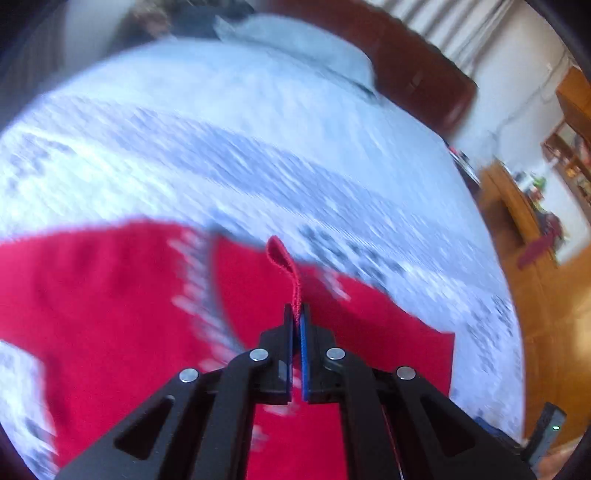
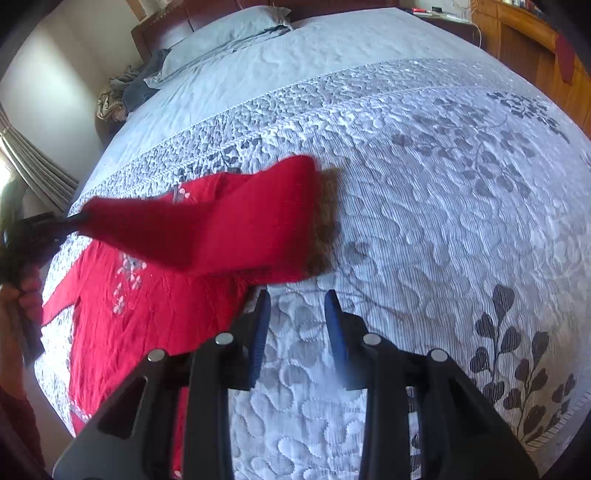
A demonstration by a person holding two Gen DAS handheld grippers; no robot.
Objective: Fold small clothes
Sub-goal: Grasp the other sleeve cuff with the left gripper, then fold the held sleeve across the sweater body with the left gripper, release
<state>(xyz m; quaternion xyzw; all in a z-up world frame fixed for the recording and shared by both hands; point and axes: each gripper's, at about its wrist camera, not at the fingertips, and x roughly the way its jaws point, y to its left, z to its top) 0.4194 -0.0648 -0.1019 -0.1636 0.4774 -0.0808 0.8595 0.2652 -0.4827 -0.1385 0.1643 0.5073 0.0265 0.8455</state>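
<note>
One red garment [image 2: 155,295], woven, creased, with pale floral embroidery; spread on the bed [image 2: 424,192], one fur-trimmed part [image 2: 325,221] lifted and stretched across toward the left. Trim brown, shaggy. One narrow red loop [image 1: 282,266], fuzzy-edged, pinched between the fingers [image 1: 289,325] of the left gripper [image 1: 297,317]; jaws closed on it. Left view heavily blurred. Right gripper [image 2: 297,306]: two black fingers with blue pads [image 2: 338,325], parted, nothing between, hovering over the quilt just beside the garment's edge. One quilt [image 2: 443,240], white-grey, stitched in leaf and pebble patterns, puffy. One pale blue pillow [image 2: 221,33] at the head. One hand [image 2: 26,295] at far left.
</note>
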